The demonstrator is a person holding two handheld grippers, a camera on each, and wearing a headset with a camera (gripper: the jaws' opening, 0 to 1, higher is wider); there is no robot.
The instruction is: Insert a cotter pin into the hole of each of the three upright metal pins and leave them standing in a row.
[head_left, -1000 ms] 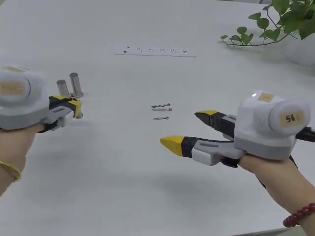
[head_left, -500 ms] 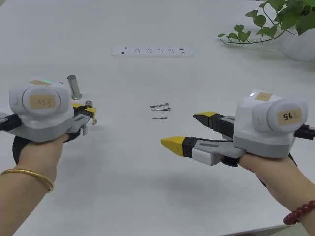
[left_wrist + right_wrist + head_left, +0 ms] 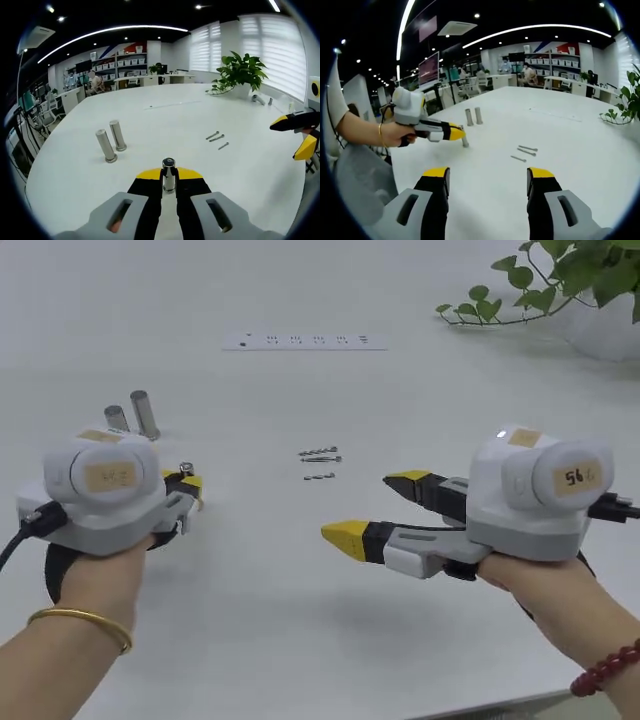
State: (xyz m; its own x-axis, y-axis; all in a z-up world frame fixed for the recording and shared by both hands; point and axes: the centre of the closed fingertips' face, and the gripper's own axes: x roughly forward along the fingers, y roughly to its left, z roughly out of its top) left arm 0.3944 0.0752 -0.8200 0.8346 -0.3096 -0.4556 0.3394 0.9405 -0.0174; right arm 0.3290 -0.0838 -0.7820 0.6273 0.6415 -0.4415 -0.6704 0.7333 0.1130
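My left gripper [image 3: 188, 486] is shut on one upright metal pin [image 3: 169, 175], whose round top [image 3: 185, 469] shows above the yellow tips. Behind it and to the left, the two other metal pins [image 3: 131, 417] stand side by side on the table [image 3: 112, 141]. Three small cotter pins [image 3: 320, 462] lie loose at the table's middle [image 3: 218, 139]. My right gripper [image 3: 372, 508] hovers open, near and to the right of the cotter pins, its jaws wide apart with nothing between them [image 3: 489, 175]. The right gripper view shows the left gripper [image 3: 452, 132] holding its pin [image 3: 464, 138].
A white power strip [image 3: 300, 340] lies at the far side of the white table [image 3: 300, 630]. A potted plant [image 3: 560, 280] stands at the back right. Desks, shelves and people are in the room beyond the table.
My left gripper has carried one metal pin away from the other two, toward me and a little to the right. The right gripper has stayed almost still.
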